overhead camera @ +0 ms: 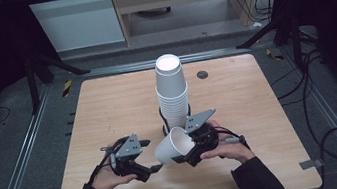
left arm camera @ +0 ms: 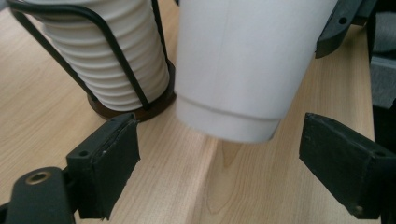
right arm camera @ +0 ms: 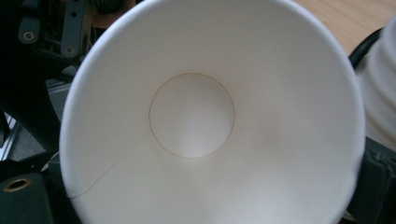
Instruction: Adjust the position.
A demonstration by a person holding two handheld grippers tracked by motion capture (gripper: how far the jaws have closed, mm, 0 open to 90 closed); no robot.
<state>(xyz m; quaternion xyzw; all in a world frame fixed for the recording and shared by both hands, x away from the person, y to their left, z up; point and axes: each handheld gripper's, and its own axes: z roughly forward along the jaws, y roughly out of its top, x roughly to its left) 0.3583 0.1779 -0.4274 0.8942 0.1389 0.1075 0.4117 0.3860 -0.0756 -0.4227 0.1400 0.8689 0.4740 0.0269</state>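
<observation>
A plain white paper cup [overhead camera: 173,146] lies on its side in the air, low over the near middle of the light wooden tabletop [overhead camera: 108,108]. No words or marks can be read on the cup. The right hand-held gripper [overhead camera: 189,154] has hold of it at the rim, with the open mouth turned toward that gripper. The left hand-held gripper [overhead camera: 151,155] sits just left of the cup's closed bottom. Its jaws stand wide apart and grip nothing.

The left gripper view shows the cup's outside wall [left arm camera: 243,70] and its bottom edge, hanging above the tabletop [left arm camera: 42,116] between the 2 black pads [left arm camera: 109,163], and the pads do not touch it. This view also shows the thin black wire stand [left arm camera: 126,70] around the tall stack of white paper cups [left arm camera: 107,60], with its dark round base.

The right gripper view looks straight down inside the cup [right arm camera: 210,140] to its round floor and a thin seam line. The stack [right arm camera: 380,93] peeks in at the right edge.

The high view shows the whole stack [overhead camera: 172,94] standing upside down just behind the cup, near the middle of the tabletop. A small dark round hole cover [overhead camera: 202,74] sits farther back on the right.
</observation>
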